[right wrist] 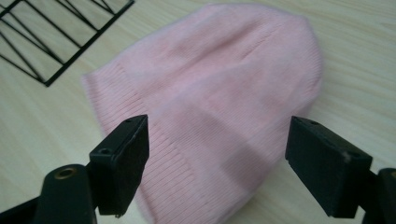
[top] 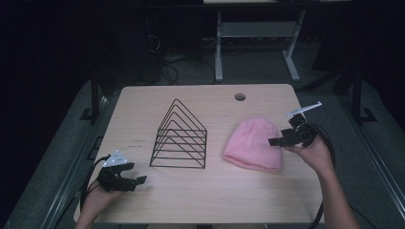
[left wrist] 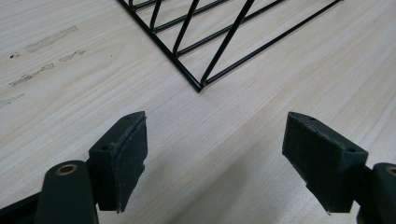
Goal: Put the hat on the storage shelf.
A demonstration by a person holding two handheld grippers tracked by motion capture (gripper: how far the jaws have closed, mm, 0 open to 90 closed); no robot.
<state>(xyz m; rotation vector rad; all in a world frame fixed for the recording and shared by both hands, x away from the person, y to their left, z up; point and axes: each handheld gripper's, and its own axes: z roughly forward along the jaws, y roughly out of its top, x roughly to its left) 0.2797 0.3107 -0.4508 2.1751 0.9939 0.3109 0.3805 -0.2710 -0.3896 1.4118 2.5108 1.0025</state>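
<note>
Pink knit beanie [top: 253,142] lying flat on the bench [top: 210,200], right of centre, just beside the black wire rack [top: 179,136] but apart from it; crown toward the far side, ribbed cuff toward the near edge

Looks soft, light and limp: likely to sag and fold once lifted, not slip. Nothing fragile about it. Knit should grip well against the padded jaws, though a shallow pinch may catch the top layer alone and let the hat fall open

Right tool [top: 282,141] held at the beanie's right edge, jaws spread wide, nothing between them; in the right gripper view [right wrist: 217,158] the cuff region sits between the spread pads. Best hold probably the doubled ribbed cuff [right wrist: 154,172], thickest part, pinched through both layers, or a bunched fold near the crown

Left tool [top: 136,181] low near the bench's front left corner, jaws likewise spread and empty, pointing at the rack's near corner [left wrist: 200,87]

Rack by contrast looks stiff and light, thin wires, easily nudged if the hat is dragged against it
</note>
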